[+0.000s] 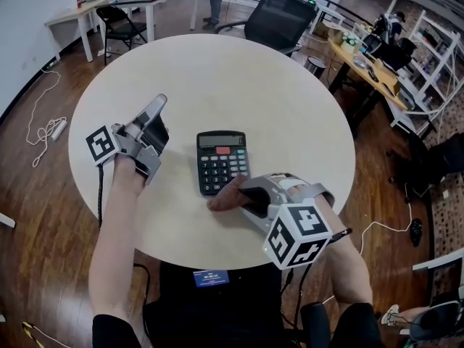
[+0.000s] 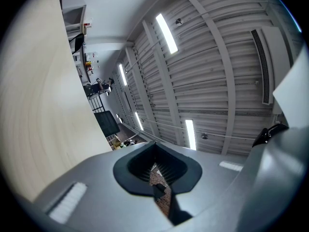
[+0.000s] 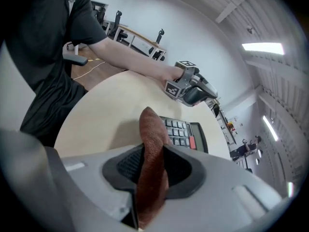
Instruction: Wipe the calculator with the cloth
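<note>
Near right corner of the calculator (image 1: 222, 161) behind the cloth (image 1: 225, 196) (key labels too small)

Table (image 1: 239, 78) bare beyond calculator (image 1: 222, 161), left gripper (image 1: 158, 101) well apart at its left side

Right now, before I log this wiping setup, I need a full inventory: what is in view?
table: one, pale, round, centre
calculator: one, black, mid-table
cloth: one, brown, pinched between jaws, tip by the calculator's near edge
office chair: one, black, beyond the table
folding chair: one, black, far left
power strip: one, white, floor at left
left gripper: one, grey, left of the calculator, shut, empty
right gripper: one, grey, table's near side, shut on the cloth
</note>
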A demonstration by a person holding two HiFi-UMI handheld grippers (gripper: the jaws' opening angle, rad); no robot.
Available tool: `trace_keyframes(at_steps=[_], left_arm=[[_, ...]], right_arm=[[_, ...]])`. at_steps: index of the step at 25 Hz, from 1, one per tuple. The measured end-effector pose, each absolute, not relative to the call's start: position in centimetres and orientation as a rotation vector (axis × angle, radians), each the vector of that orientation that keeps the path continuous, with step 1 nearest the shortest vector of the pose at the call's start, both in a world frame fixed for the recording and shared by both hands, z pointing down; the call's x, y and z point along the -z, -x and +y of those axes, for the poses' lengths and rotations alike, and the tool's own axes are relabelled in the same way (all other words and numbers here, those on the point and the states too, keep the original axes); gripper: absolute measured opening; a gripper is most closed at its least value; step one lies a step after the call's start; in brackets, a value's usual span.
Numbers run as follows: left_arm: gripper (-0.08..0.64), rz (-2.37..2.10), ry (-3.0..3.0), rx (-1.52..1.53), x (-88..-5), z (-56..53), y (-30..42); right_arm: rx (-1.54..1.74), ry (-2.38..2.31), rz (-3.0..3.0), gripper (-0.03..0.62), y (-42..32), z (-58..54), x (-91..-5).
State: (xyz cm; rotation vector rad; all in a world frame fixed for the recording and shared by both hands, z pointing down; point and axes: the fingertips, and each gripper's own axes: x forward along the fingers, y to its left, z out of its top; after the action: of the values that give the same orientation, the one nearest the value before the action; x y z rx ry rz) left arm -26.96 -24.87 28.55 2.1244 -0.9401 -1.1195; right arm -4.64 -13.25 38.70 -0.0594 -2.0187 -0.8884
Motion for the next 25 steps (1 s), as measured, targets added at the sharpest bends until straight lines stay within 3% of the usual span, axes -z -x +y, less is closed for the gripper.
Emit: trace_keyframes(at_steps=[6,10,25], left_arm=[[0.005,-0.932,-2.125,1.123,-28.5,-24.8,26.9],[0.005,-0.933,-2.125,1.124,-28.5,-24.7,26.8],[0.005,-0.962,-2.159,1.048,-28.5,-24.9,26.2]], right_arm=[[0.858,-0.371,-2.117,0.104,5.2,-24.2,-33.3],[0.831,-0.408,-2.096,0.104,7.2,-27.9,-34.4],[0.846,-0.12,-2.019,0.104,4.1,-19.3,-39.1]])
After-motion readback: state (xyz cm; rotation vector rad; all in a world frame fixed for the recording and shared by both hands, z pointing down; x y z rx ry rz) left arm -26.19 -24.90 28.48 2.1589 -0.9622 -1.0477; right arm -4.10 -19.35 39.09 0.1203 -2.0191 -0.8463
